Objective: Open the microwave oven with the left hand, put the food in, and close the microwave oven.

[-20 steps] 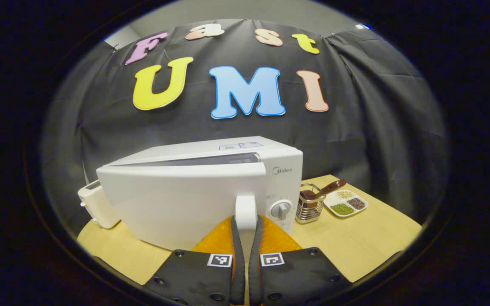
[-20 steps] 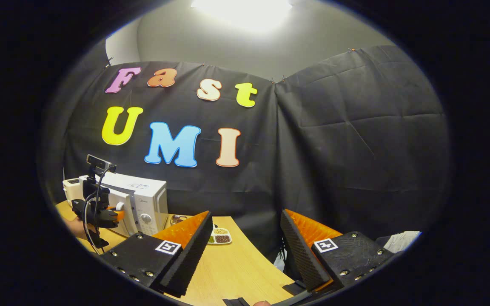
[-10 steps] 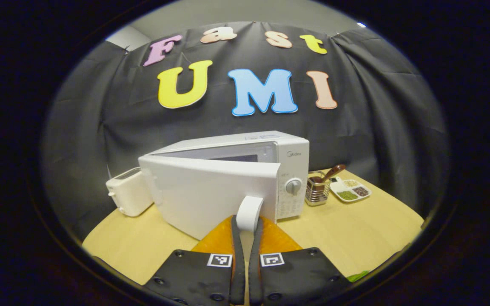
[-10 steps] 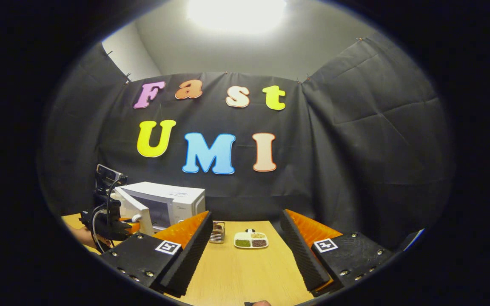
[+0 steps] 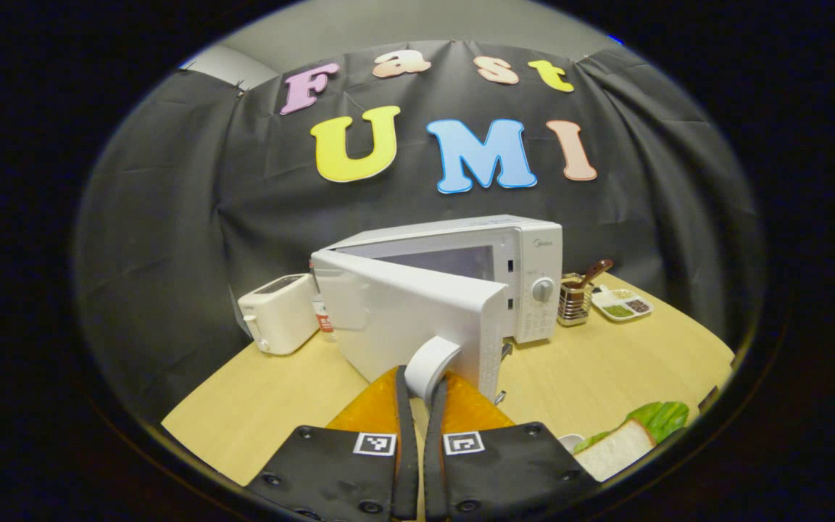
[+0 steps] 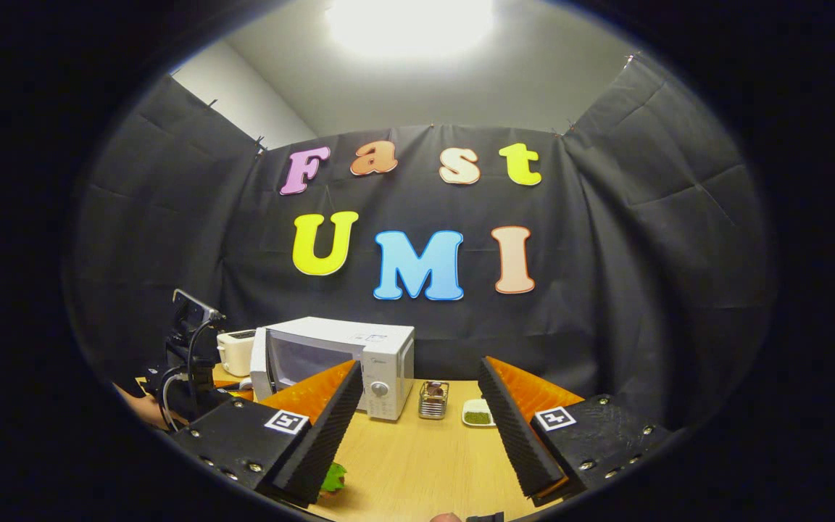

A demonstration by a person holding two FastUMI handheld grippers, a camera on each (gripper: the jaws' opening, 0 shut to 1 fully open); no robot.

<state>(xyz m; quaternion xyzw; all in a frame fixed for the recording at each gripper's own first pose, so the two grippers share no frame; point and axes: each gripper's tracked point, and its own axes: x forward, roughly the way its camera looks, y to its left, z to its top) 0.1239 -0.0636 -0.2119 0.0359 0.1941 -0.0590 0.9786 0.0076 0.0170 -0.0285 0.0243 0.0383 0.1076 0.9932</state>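
**Door handle pinched, food off to the right**

The left hand-held gripper (image 5: 420, 384) is clamped on the white microwave oven's (image 5: 461, 283) door handle (image 5: 428, 366), door half-open. The sandwich with green lettuce (image 5: 624, 442) lies right on the wooden desk (image 5: 591, 370), nearer the wide-open, empty right hand-held gripper (image 6: 417, 406).

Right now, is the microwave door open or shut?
Partly open: the microwave door stands swung off the cavity, the left gripper shut on its handle.

Microwave door (image 5: 410, 319) stands part-open, blocking the cavity front; gap only at right edge. Bare table (image 6: 417, 457) ahead; toaster (image 5: 277, 312) beside microwave's left.
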